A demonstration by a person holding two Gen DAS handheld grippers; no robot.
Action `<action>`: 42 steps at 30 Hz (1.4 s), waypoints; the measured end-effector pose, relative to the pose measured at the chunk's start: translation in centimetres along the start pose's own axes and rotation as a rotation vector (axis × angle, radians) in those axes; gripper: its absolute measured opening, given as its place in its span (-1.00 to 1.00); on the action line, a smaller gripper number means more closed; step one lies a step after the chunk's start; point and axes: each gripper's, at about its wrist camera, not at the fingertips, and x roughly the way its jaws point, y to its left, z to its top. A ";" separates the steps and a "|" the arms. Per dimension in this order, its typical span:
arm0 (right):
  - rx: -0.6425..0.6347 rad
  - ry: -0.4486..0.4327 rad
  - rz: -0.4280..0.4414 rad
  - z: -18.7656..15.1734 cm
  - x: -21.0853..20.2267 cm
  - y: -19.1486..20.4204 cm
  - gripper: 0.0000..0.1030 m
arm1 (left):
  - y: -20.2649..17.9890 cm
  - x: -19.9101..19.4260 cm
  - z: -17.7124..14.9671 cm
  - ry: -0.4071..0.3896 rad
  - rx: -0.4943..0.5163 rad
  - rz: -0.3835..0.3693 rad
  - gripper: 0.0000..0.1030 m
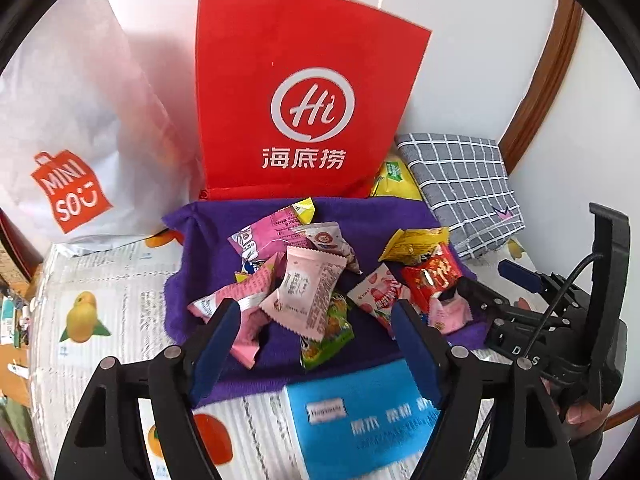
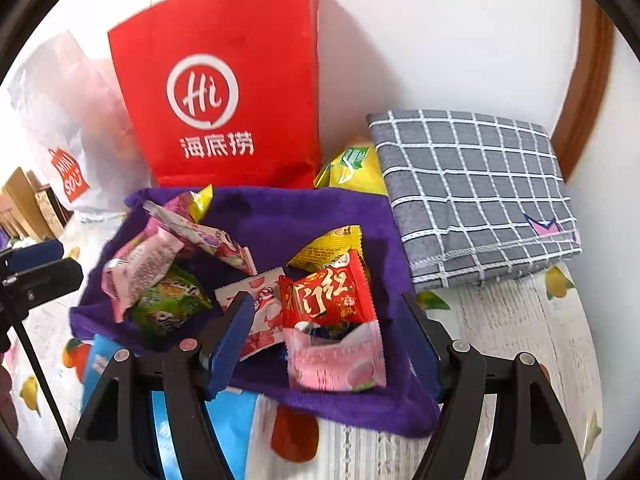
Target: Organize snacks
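Showing a heap of wrapped snacks (image 1: 308,280) lying loose on a soft purple cloth (image 1: 360,216) with a rumpled, raised edge, spread over a fruit-printed table cover (image 1: 92,280); crimp-edged pink packets (image 1: 308,300), a glossy red packet (image 2: 328,292), a yellow packet (image 1: 416,244) and a green packet (image 2: 168,308) overlap one another. Behind the cloth stands an upright red paper bag (image 1: 300,96) with white string handles and a round "Hi" logo, its contents hidden; beside it leans a crinkled white Miniso bag (image 1: 80,128), contents likewise hidden. A puffy yellow snack bag (image 2: 352,168) sits between the red bag and a folded grey cloth (image 2: 472,192) with a white grid pattern. A blue pack (image 1: 360,412), blurred, lies at the near edge of the purple cloth. Left gripper (image 1: 316,344), with blue pads on black arms, stands spread above the heap and pinches nothing; right gripper (image 2: 332,344) likewise stands spread, with the red packet and a pink packet seen between its fingers but not pressed.
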 end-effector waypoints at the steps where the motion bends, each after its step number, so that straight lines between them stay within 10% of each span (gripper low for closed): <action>1: 0.003 -0.006 0.001 -0.1 -0.6 -0.1 0.49 | -0.1 -0.7 -0.2 -0.007 -0.001 0.005 0.50; 42: 0.083 -0.115 -0.071 -14.6 -23.8 0.5 0.99 | -7.3 -18.7 -15.3 -0.207 0.015 0.096 0.91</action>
